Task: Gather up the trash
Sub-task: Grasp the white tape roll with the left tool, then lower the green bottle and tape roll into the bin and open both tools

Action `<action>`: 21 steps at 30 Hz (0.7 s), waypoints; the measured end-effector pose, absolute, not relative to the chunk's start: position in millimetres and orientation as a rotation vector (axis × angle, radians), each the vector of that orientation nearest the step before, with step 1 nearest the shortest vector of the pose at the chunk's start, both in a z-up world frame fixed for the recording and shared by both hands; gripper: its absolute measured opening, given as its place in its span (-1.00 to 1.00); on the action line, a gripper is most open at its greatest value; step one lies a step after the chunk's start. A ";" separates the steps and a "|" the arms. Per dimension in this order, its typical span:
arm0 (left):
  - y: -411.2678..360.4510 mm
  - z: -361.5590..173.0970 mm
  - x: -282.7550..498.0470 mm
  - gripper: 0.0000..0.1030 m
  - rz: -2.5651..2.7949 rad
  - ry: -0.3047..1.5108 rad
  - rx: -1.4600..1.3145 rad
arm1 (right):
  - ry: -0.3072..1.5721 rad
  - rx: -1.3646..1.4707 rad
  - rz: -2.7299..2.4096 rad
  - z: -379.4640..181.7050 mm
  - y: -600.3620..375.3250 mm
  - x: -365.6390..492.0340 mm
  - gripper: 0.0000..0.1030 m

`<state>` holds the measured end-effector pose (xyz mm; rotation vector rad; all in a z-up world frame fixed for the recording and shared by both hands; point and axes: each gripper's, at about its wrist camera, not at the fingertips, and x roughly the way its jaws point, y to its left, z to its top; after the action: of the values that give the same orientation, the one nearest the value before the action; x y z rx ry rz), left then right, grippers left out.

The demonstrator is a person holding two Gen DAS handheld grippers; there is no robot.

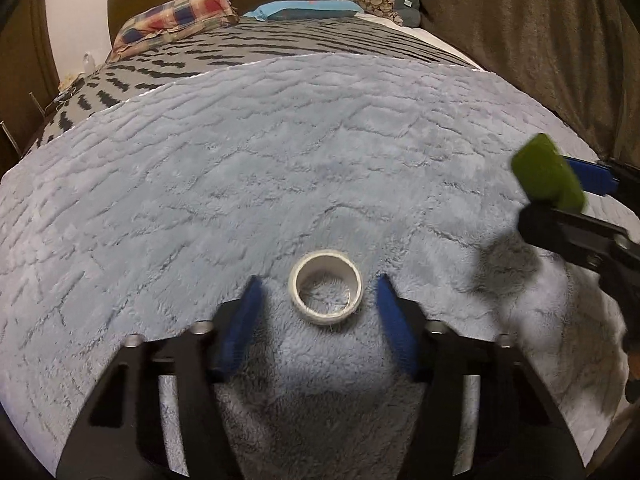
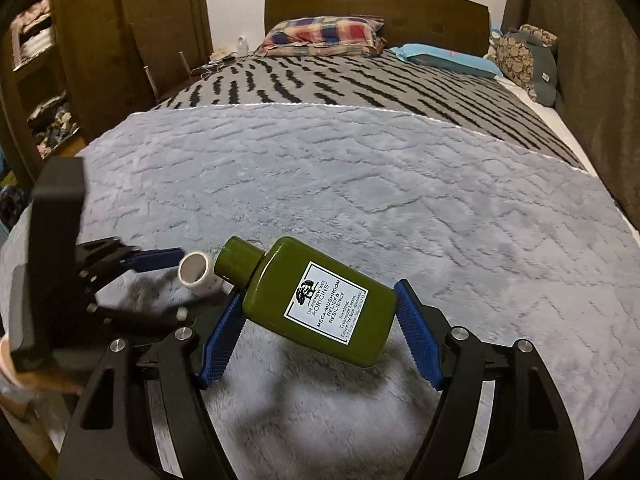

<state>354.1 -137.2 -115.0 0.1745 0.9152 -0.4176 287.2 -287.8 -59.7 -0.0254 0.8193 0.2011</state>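
Grey blanket (image 1: 280, 160); one tape roll (image 1: 326, 294) between parted left fingers (image 1: 250, 304); one green bottle (image 2: 316, 300) clamped in right fingers (image 2: 416, 332)

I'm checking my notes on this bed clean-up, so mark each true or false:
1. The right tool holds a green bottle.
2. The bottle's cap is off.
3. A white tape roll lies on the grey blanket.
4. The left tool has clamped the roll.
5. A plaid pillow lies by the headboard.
1. True: the right tool grips the green bottle clear of the blanket.
2. False: its green cap is on.
3. True: the white tape roll rests on the grey blanket.
4. False: the left tool straddles the roll, pads apart from it.
5. True: the plaid pillow lies by the headboard.
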 end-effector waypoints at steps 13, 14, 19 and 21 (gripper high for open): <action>-121.1 -81.9 304.6 -0.39 -0.443 0.840 0.225 | 0.770 -0.055 0.179 -28.4 -283.4 234.4 0.44; -118.3 -75.7 299.0 -0.39 -0.442 0.828 0.226 | 0.761 -0.058 0.173 -22.1 -282.2 226.4 0.44; -103.2 -36.9 258.5 -0.39 -0.448 0.774 0.217 | 0.723 -0.085 0.160 2.6 -274.8 192.0 0.44; -98.3 -26.0 243.6 -0.39 -0.460 0.759 0.215 | 0.700 -0.101 0.157 15.1 -270.9 173.7 0.44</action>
<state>243.6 -98.3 -26.0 0.2152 0.7586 -0.4595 173.7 -270.9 15.1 -0.1006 0.6999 0.1574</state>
